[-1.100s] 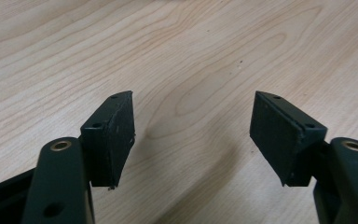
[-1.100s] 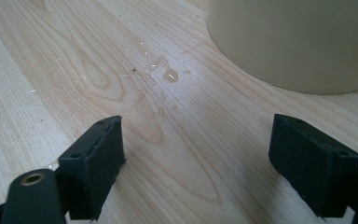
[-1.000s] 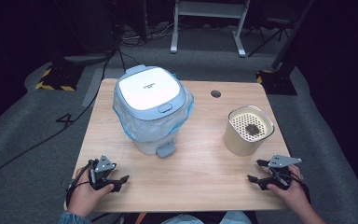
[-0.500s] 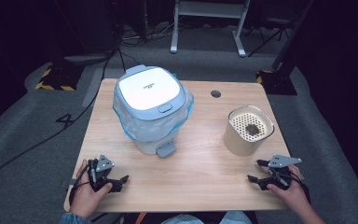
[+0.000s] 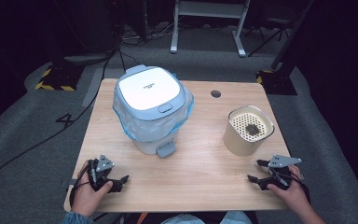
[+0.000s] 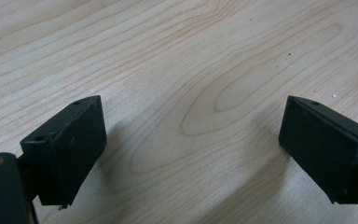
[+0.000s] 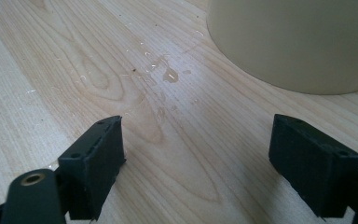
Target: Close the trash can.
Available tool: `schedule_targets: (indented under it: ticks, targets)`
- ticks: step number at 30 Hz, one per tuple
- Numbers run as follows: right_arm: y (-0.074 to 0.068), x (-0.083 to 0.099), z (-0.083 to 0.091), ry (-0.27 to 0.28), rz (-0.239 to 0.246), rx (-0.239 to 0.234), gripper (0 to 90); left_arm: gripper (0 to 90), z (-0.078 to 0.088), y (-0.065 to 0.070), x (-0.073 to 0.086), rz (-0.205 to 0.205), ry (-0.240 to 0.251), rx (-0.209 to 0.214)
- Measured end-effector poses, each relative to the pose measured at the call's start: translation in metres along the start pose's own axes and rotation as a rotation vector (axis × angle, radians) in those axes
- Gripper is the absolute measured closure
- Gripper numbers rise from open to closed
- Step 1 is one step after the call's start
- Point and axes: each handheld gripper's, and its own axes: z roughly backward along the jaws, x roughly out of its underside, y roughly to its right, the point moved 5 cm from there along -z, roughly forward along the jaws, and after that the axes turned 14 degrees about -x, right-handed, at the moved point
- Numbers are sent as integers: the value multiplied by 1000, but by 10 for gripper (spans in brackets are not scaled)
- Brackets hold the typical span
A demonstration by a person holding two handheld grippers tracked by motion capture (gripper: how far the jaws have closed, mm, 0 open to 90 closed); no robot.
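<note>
- Beige canister (image 5: 248,131), the thing nearest the right gripper (image 5: 261,171), is seen standing upright on the right half of the wooden table (image 5: 205,177); in the right gripper view its smooth curved wall (image 7: 298,42) rises just beyond the spread jaws, apart from them.
- Right gripper is rested near the table's front edge with its jaws spread wide and nothing between them; bare wood and a few wet droplets (image 7: 170,74) are seen ahead of it.
- Left gripper (image 5: 118,181) is rested at the front left corner; its jaws have just been opening and are now spread wide, with only bare wood (image 6: 191,116) between them.
- Canister is judged light and stiff, probably thin-walled plastic; its wall looks smooth and may be slippery, the more so with water close by; it is likely too wide to be spanned across its body, so the rim is judged the better hold, one jaw inside and one outside.
- A perforated insert (image 5: 251,125) with a dark clump on it is seen sitting in the canister's mouth; it may lift out or spill if the canister is tilted.
- Farther back, at centre left, a white pedal bin (image 5: 150,109) with a pale blue liner bag and shut lid is seen, well apart from both grippers.
</note>
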Motion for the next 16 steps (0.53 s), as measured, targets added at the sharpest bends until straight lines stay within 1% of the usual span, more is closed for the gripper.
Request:
schedule_targets:
  ticks: [6, 16]
  targets:
    - [0, 0, 0, -1, 1, 1, 182, 55, -1, 2, -1, 8, -4, -2]
    - [0, 0, 0, 0, 0, 0, 182, 53, -1, 2, -1, 10, -5, -2]
